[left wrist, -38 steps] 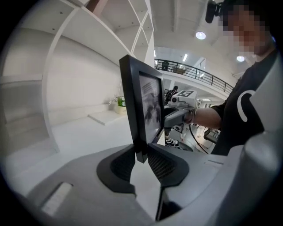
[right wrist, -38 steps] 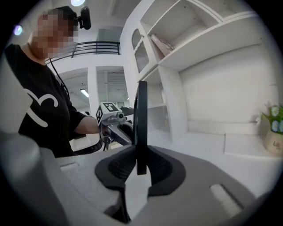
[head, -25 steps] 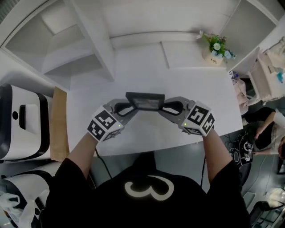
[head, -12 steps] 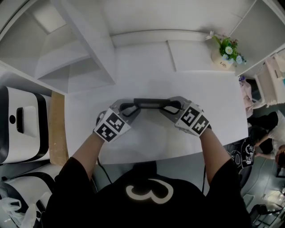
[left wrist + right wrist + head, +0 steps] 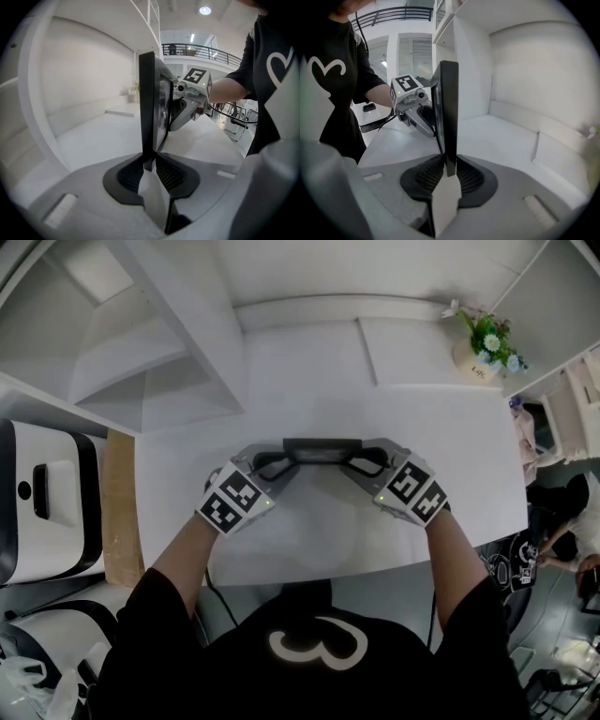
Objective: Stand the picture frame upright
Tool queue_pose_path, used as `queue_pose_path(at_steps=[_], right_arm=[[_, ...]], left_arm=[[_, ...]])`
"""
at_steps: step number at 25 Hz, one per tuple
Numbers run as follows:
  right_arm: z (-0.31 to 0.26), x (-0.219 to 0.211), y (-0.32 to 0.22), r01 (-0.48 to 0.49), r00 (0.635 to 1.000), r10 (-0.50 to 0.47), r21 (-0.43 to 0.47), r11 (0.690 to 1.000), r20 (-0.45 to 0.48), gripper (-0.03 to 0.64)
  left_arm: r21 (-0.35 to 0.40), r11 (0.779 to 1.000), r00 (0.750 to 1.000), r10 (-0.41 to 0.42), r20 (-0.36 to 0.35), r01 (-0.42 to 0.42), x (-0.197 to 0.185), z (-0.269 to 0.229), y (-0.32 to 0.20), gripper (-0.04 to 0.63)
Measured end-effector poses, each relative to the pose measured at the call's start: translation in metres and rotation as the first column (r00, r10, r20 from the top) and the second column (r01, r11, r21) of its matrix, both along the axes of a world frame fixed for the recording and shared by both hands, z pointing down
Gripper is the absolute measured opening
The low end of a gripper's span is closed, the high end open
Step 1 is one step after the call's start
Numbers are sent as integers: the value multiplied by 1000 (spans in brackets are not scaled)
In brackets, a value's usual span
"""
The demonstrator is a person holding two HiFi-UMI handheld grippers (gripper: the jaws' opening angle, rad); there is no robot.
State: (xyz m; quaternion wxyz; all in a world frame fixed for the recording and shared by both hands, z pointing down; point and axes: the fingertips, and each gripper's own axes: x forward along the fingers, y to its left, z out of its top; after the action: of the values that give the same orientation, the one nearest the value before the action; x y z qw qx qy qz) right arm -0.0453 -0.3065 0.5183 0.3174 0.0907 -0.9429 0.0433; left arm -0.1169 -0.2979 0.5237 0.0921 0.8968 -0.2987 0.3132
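**A:** What is seen in the head view?

**B:** A dark picture frame [image 5: 322, 450] is seen from above as a narrow bar near the middle of a white table [image 5: 450, 493]. It is held at both ends. The left gripper [image 5: 283, 457] is set on its 9 o'clock end and the right gripper [image 5: 362, 457] on its 3 o'clock end. A flower pot [image 5: 483, 348] is placed at 2 o'clock from the frame, well apart. A white shelf unit [image 5: 150, 352] is found at 10 o'clock.

**A:** And what is shown in the left gripper view?

**B:** The picture frame [image 5: 149, 108] is seen edge-on and upright, rising towards 12 o'clock out of the left gripper [image 5: 149, 165]. The jaws are drawn in to a narrow gap, and the frame's edge is clamped between them. The right gripper [image 5: 177, 110] is seen beyond the frame, at about 1 o'clock. Whether the frame's lower edge is rested on the table [image 5: 93, 136] cannot be told, since it is covered by the jaws.

**A:** What is added by the right gripper view?

**B:** The picture frame [image 5: 447, 108] is again seen upright and edge-on, rising out of the right gripper [image 5: 449, 171]. These jaws have just been opening slightly. The frame's edge is kept between them, and both of its faces are met by the jaws, so a grip is shown. The left gripper [image 5: 425, 117] is seen past the frame at about 10 o'clock. The table [image 5: 501, 136] is spread out towards 3 o'clock.
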Motion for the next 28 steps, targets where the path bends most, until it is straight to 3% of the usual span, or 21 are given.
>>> queue_pose_path(at_steps=[5, 10, 15, 18, 22, 26, 28], right_arm=[[0, 0, 3, 0, 1000, 0, -5, 1000, 11, 115], [-2, 3, 3, -29, 999, 29, -12, 1000, 16, 147], [-18, 8, 0, -131, 988, 133, -24, 991, 77, 155], [-27, 27, 1, -239, 965, 242, -41, 970, 100, 181], [-58, 44, 26, -330, 915, 354, -147, 932, 194, 164], [-120, 34, 82, -299, 881, 344, -180, 937, 326, 94], [-143, 29, 110, -286, 864, 336, -186, 940, 375, 45]], left_arm=[[3, 1000, 1000, 0, 1, 0, 1, -1, 0, 95], [-9, 1000, 1000, 0, -2, 0, 0, 1, 2, 167], [-12, 999, 999, -40, -18, 39, -7, -2, 7, 211], [-62, 995, 992, -83, -92, 78, -8, -10, 20, 213], [-98, 983, 964, -174, -203, 156, -9, -35, 42, 212], [-125, 969, 914, -243, -326, 214, -2, -77, 79, 201], [-132, 967, 880, -253, -403, 218, 4, -107, 102, 159]])
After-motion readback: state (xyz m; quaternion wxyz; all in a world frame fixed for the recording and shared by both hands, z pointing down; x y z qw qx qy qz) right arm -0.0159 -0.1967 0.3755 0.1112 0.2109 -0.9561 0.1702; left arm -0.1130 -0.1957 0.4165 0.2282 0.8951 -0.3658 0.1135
